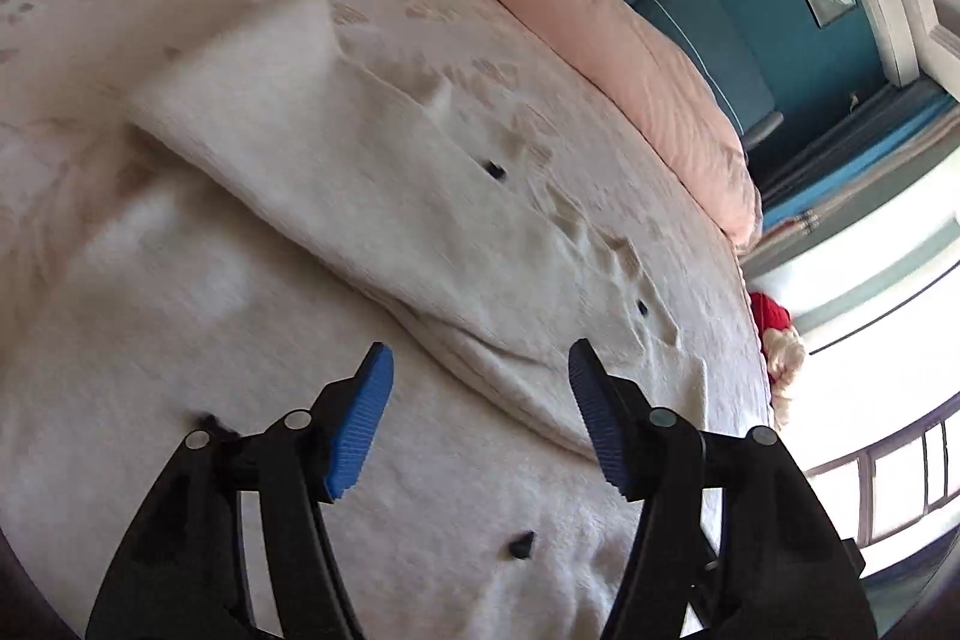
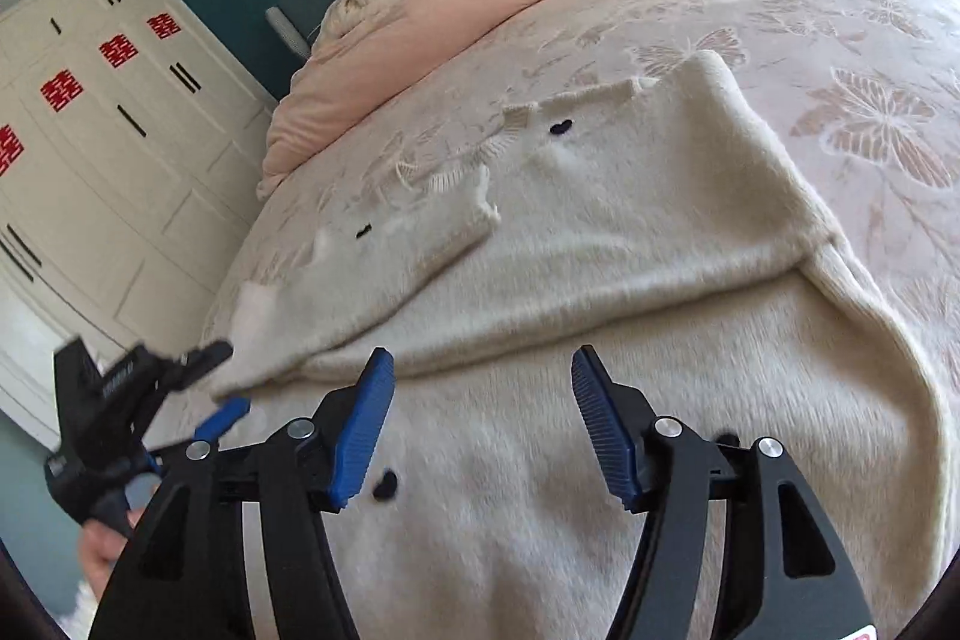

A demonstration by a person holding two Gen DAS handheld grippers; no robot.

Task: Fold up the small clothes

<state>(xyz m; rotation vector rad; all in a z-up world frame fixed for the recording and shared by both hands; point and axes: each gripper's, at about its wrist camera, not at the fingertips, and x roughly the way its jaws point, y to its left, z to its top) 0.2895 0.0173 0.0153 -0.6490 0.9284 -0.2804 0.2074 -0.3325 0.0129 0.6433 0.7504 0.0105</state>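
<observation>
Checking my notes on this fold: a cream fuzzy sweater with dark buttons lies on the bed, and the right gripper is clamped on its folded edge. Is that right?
Not quite. The cream fuzzy sweater with dark buttons does lie on the bed, but the right gripper is not clamped on it: the right wrist view shows its jaws standing apart over the fabric, nothing pinched between them.

Daylight, bright. Window (image 1: 888, 316) at right of left view blown out to white, likely the main source. Soft shadows in the sweater (image 2: 600, 268) folds. Motion blur smears the left view and the near cloth. Fisheye bends the edges; dark vignette at the corners.
</observation>
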